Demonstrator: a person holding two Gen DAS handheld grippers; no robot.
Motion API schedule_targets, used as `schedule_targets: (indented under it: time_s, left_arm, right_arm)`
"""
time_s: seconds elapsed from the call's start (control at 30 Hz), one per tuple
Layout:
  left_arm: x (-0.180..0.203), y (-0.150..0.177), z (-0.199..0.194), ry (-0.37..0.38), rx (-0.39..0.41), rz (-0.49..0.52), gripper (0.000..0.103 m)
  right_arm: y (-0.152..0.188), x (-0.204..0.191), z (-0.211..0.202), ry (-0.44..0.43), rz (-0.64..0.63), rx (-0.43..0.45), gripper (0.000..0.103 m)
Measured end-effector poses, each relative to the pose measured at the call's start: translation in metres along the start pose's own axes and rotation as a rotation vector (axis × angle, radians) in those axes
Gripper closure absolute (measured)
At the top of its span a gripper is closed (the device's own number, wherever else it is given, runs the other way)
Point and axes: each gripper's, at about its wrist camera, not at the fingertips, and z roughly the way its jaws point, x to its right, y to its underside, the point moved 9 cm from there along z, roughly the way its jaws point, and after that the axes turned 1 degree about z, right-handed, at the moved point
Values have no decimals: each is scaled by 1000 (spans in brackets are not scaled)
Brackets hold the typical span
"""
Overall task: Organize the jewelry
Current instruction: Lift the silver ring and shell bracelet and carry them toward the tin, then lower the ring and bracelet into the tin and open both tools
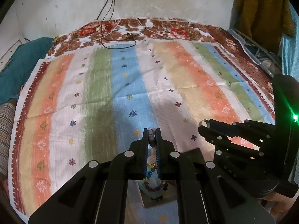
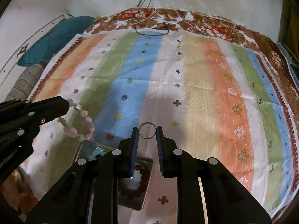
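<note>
Nearest in the left wrist view, under the left claw [image 1: 151,130], a tray [image 1: 149,200] holds a multicoloured bead bracelet [image 1: 153,188]. In the right wrist view a second tray [image 2: 143,201] lies under the right claw [image 2: 147,129], holding a brown bead bracelet [image 2: 142,183]; just left of it something blue [image 2: 97,153] lies in another container, too hidden to name.

The left claw is pressed together, pinching a pink bead bracelet [image 2: 78,123]. From its own camera only a pale bead [image 1: 151,136] shows between the pads; the right wrist view shows the loop dangling from the tips, clear of the cloth.

The right claw is narrowly spread, pinching a silver ring [image 2: 147,130] by its sides at the very tips. The ring is held above the cloth, its opening facing the camera. In the left wrist view the ring [image 1: 204,124] shows at the end of that claw, to the right of the left one.

Beyond both lies a striped cloth [image 1: 130,78] spread over a floral bedspread [image 1: 168,29]. Black and white cables [image 1: 119,37] trail across the bedspread's far edge and run up a pale wall [image 1: 74,3]. A teal pillow [image 1: 20,61] sits at the far left.
</note>
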Motion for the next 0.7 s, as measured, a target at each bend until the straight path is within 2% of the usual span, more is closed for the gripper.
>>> schedule_targets:
  time_s: [0.47,0.7]
  left_arm:
    - [11,16,-32,26,46,7,96]
    - [17,28,-35,17,40,20,96]
  right_arm:
    - [20,-19,-31,-32,-34,42,83]
    - [28,-25,-35,-52,-41,40,83]
